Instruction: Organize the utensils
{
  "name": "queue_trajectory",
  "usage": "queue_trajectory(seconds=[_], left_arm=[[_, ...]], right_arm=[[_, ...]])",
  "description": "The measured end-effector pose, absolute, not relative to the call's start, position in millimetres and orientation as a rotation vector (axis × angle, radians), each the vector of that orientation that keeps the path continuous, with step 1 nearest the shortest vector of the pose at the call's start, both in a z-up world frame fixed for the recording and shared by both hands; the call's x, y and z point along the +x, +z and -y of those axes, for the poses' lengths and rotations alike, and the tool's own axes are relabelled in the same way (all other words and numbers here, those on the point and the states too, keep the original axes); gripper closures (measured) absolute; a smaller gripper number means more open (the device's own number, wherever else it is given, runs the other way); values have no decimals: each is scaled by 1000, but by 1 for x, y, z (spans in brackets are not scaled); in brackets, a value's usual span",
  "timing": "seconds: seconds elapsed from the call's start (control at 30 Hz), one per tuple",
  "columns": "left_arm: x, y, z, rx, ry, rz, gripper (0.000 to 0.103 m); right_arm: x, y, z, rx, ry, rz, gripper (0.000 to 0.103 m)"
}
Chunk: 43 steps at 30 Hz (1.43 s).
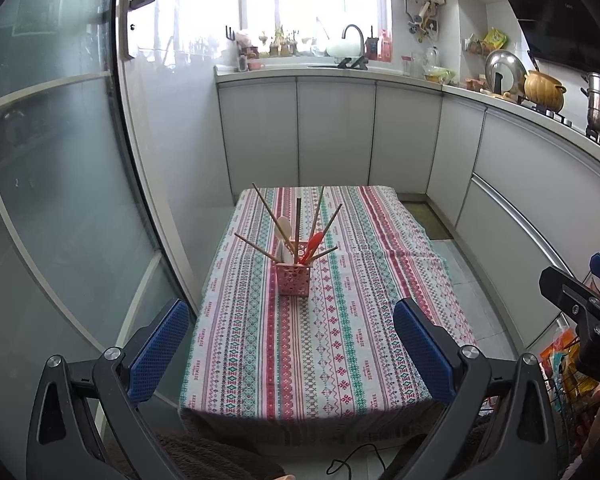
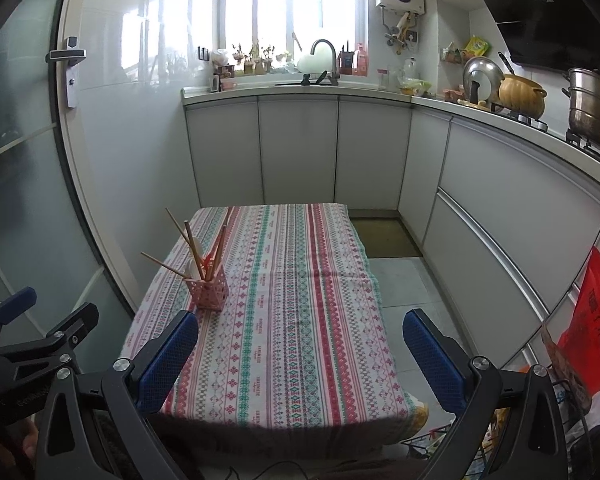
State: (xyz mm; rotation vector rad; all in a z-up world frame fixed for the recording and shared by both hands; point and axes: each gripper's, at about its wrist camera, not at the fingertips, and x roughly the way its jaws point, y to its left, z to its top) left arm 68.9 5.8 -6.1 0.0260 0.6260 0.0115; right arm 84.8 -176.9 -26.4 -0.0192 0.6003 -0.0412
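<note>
While both grippers, left gripper [image 1: 292,354] and right gripper [image 2: 300,356], hang wide and empty, chopsticks [image 1: 328,222] in the holder [image 1: 294,278] near the table's [image 1: 380,320] left edge look light, stiff, slippery; grip mid-shaft.

The left gripper [image 1: 292,350] is wide open, with its two blue fingers [image 1: 160,350] far apart and nothing between them. The right gripper [image 2: 300,356] is wide open too (it holds nothing), and the two sit side by side.

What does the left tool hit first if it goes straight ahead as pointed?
Likely the pink utensil holder, centred between the open left tool fingers on the tablecloth; nothing stands before it, though depth is unclear.
</note>
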Motion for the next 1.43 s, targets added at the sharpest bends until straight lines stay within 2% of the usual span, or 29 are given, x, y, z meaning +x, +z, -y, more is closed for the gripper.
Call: queue_trajectory(seconds=[1.43], left_arm=[[83,-13,1,18,-1,-654,0]], right_arm=[[97,-37,182,-16,-22,-616,0]])
